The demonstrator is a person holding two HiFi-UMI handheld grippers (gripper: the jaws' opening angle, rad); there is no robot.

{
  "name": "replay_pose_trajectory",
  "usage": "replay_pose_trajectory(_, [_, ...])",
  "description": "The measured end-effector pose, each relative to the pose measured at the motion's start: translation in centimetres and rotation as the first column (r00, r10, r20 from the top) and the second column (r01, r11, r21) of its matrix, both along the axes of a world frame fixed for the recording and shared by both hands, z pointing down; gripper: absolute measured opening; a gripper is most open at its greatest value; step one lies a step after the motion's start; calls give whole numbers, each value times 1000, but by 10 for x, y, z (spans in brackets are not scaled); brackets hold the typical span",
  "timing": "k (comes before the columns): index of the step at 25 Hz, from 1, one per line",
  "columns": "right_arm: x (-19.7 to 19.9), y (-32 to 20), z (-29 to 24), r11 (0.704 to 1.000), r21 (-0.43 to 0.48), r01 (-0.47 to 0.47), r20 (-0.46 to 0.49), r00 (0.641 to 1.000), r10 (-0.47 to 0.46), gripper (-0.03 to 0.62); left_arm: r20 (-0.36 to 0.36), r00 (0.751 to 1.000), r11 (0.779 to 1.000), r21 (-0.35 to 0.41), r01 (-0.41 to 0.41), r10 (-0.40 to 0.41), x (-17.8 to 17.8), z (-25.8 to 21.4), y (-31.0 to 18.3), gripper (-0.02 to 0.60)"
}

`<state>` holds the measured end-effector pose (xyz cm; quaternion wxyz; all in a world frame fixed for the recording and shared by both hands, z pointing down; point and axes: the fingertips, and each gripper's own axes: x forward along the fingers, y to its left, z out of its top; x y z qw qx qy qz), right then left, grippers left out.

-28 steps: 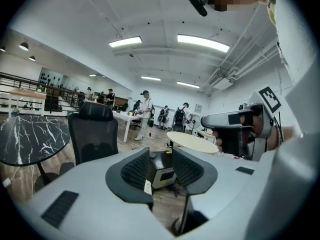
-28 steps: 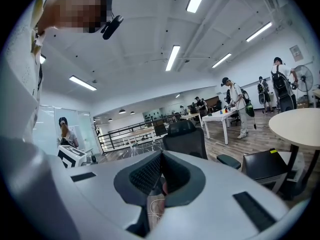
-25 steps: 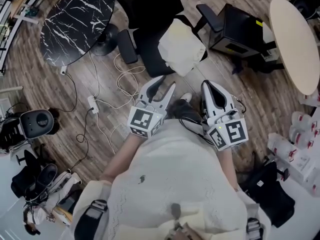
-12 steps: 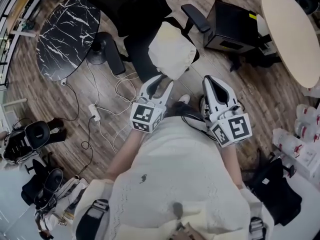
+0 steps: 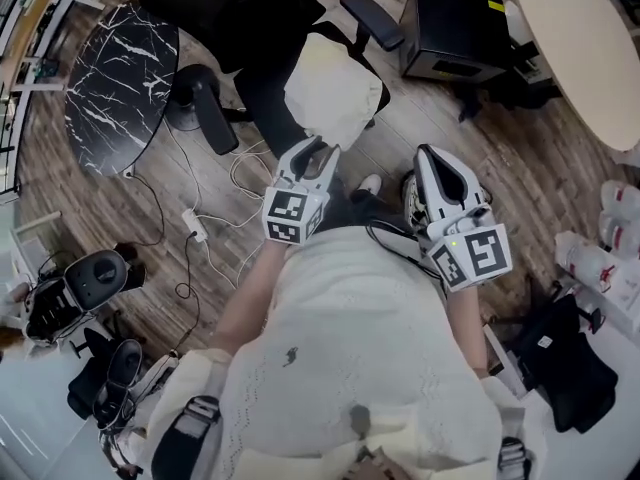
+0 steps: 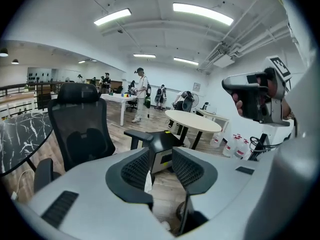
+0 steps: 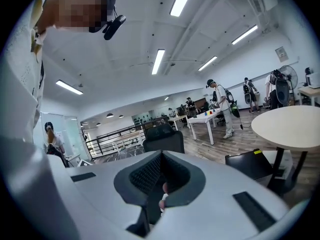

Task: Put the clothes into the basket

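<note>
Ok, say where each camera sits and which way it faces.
Head view: on the person's head, facing steeply down at the floor; torso, forearms, left gripper and right gripper show.
Left gripper view: on that gripper, facing past its open jaws at the office chair; the right gripper shows.
Right gripper view: on that gripper, facing across the office over shut jaws; the person's top shows.
Shared: round table.

Wood-plank floor [image 5: 520,168] all round; a black marbled round table [image 5: 110,78] far left, a pale round table [image 5: 590,48] far right; a black mesh chair [image 6: 80,124] and a black cabinet [image 5: 450,28] between them; a power strip [image 5: 194,226] lies near left; white ceiling, long strip lights [image 6: 202,13]; a dark railing [image 7: 115,139] far off.
</note>
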<state>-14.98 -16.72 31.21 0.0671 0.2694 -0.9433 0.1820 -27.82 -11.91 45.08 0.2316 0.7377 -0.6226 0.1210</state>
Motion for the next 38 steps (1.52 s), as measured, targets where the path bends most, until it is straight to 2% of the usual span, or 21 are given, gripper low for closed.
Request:
replay_pose_trajectory(6, [-8,-13,9,998,-15,-53,-29,998,53,8,33,997,994,-93,-59,63,-16,47,-12,155])
replay_pose_trajectory(13, [-39,-27,18,992,-45,-114,-63,992,111,9,-7,996,972,-214,-92,93,-54,100,-26,163])
replay_pose_trajectory(20, [-68,-29,33,986,-78,-148,-91,986,141,8,-16,992,948,-296,-122,123,-84,146,-34,168])
replay_pose_trajectory(25, [-77,-36,49,979,-105,-172,-119,980,160,8,1,993,922,-372,-108,117,-102,189,-35,169])
replay_pose_trajectory(31, [-87,-42,67,974,-133,-183,-142,976,164,8,0,998,897,-439,-58,65,-126,226,-40,169])
replay_pose_trajectory(38, [-102,-56,87,965,-163,-205,-169,969,178,8,45,996,859,-509,-47,81,-152,274,-46,169])
